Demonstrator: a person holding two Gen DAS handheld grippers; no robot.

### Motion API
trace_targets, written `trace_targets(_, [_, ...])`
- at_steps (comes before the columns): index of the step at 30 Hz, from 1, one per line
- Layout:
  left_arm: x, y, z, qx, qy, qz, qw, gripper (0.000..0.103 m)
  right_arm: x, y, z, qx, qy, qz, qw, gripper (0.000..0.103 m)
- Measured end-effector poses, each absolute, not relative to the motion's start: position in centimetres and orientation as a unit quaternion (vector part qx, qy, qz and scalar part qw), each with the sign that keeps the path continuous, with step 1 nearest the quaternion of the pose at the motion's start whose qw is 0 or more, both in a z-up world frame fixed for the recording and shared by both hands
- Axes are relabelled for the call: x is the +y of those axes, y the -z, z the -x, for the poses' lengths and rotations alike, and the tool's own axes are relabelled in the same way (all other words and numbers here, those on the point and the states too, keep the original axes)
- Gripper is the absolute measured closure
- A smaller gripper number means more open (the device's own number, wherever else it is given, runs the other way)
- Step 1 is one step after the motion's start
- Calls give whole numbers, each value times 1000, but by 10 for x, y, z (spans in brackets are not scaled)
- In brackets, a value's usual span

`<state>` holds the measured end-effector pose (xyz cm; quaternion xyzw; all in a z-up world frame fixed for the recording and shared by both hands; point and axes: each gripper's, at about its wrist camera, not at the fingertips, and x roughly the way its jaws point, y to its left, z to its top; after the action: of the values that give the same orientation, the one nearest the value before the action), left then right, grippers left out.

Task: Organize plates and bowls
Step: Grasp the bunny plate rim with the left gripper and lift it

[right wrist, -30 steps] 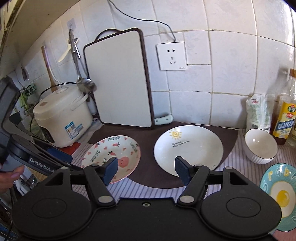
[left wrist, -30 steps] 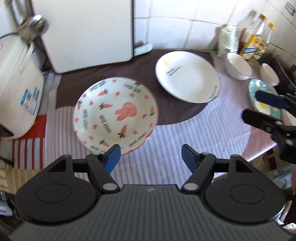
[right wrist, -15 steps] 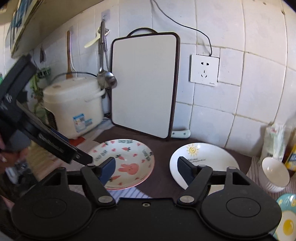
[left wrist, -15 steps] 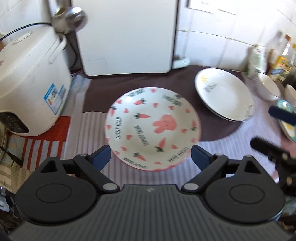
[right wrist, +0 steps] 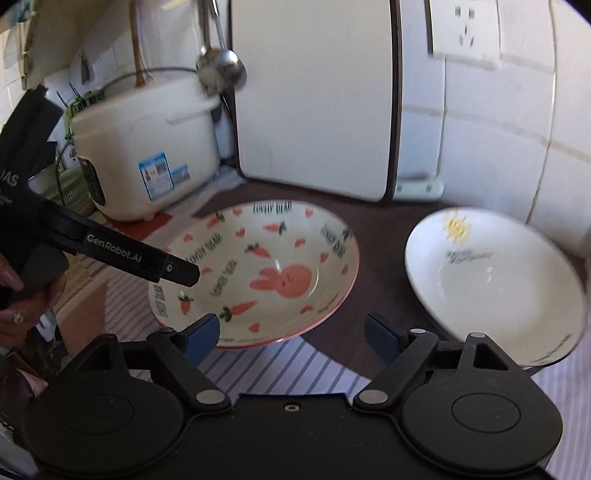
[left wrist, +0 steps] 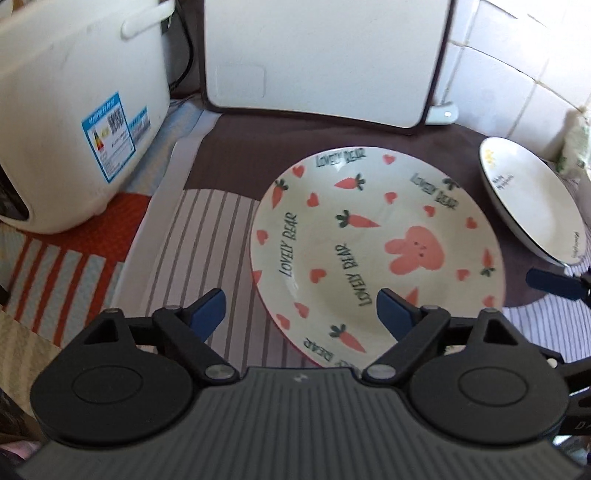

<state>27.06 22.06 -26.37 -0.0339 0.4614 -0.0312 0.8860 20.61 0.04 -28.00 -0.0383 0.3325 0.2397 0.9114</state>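
A rabbit-and-carrot plate (left wrist: 376, 251) lies on the counter cloth; it also shows in the right wrist view (right wrist: 258, 273). A white plate with a sun drawing (left wrist: 532, 206) lies to its right, also in the right wrist view (right wrist: 491, 291). My left gripper (left wrist: 299, 308) is open and empty, its fingers straddling the near left rim of the rabbit plate. My right gripper (right wrist: 291, 334) is open and empty, just before the near right rim of the rabbit plate. The left gripper's finger (right wrist: 140, 258) reaches over that plate's left side.
A white rice cooker (left wrist: 74, 110) stands at the left. A white cutting board (left wrist: 321, 59) leans on the tiled wall behind the plates. A ladle (right wrist: 221, 66) hangs beside the board. A wall socket (right wrist: 465, 29) is at the upper right.
Both grippers have moved forward and left toward the rabbit plate, which now looks much larger. The bowls and bottles at the right have left both views.
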Motion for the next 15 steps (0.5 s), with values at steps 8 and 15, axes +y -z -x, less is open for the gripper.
trace_targets(8, [230,282,-284,444,8,58,894,41,-6,294,-240,388,-252,-21,886,24])
trace_targets(15, [235,278,-290,452,8,94,887,69,-9,298,-254,401,-262,-43,877,71])
